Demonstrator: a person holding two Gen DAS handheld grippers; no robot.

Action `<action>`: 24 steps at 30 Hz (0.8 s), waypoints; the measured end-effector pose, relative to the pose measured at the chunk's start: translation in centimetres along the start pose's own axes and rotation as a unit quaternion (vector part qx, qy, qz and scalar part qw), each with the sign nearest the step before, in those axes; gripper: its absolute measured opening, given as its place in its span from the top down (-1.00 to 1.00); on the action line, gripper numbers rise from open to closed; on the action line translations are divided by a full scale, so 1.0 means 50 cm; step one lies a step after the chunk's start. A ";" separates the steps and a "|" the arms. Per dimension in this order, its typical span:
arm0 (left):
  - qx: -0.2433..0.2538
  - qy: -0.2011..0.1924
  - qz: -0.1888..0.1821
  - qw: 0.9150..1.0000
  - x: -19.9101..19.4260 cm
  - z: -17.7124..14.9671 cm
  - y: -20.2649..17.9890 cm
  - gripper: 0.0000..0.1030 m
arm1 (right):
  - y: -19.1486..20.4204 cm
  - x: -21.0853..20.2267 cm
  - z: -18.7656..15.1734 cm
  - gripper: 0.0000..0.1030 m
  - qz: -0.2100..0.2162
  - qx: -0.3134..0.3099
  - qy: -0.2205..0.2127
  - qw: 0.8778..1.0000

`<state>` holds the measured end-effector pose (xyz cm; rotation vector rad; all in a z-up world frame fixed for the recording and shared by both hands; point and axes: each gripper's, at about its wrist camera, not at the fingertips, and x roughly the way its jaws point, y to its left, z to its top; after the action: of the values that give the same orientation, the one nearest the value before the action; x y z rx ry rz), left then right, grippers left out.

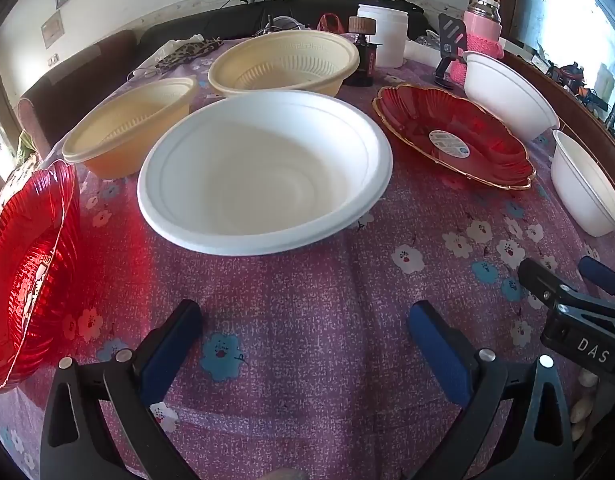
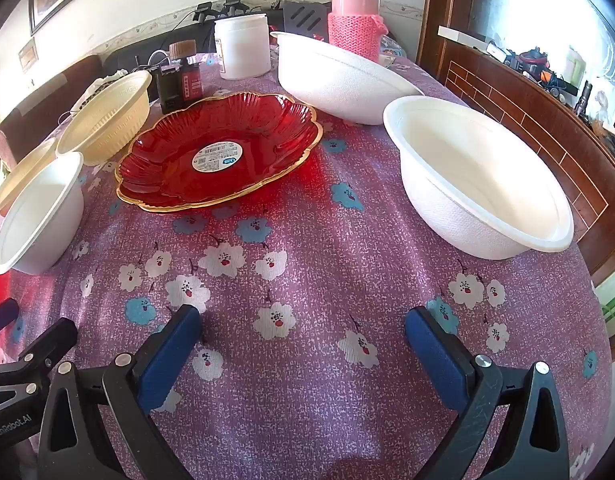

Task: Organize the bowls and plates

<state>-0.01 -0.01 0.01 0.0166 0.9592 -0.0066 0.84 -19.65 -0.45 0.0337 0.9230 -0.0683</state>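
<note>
A counter (image 2: 307,264) draped in a purple flowered cloth carries all the dishes. In the left wrist view the biggest piece, a wide white bowl (image 1: 263,170), sits upright straight ahead of the left gripper (image 1: 303,332). Behind it stand two cream bowls, one at the back (image 1: 285,62) and one to the left (image 1: 127,126), apart from each other. A red plate with a gold rim (image 2: 217,152) lies flat mid-counter, a round label at its centre. A second red plate (image 1: 27,264) sits at the counter's left edge. Two more white bowls stand on the right side, the nearer one (image 2: 479,176) ahead of the right gripper (image 2: 301,332), the farther one (image 2: 339,76) behind it. A white jar (image 2: 242,46) and a pink flask (image 2: 354,20) stand at the back. Both grippers hover wide apart, holding nothing.
</note>
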 end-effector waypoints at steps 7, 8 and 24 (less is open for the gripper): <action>-0.019 0.013 0.018 1.000 -0.011 -0.006 0.001 -1.00 | 0.000 0.002 0.001 -0.98 0.000 0.000 0.000 1.000; -0.017 0.016 0.014 1.000 -0.012 -0.007 0.004 -1.00 | 0.000 0.002 0.001 -0.98 0.000 0.000 0.000 1.000; -0.013 0.019 0.007 1.000 -0.019 -0.013 0.002 -1.00 | 0.000 -0.007 -0.007 -0.98 -0.004 0.005 -0.001 1.000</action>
<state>-1.07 0.10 0.41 -0.0010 0.9972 0.0186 0.36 -19.60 -0.39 0.0392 0.9207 -0.0801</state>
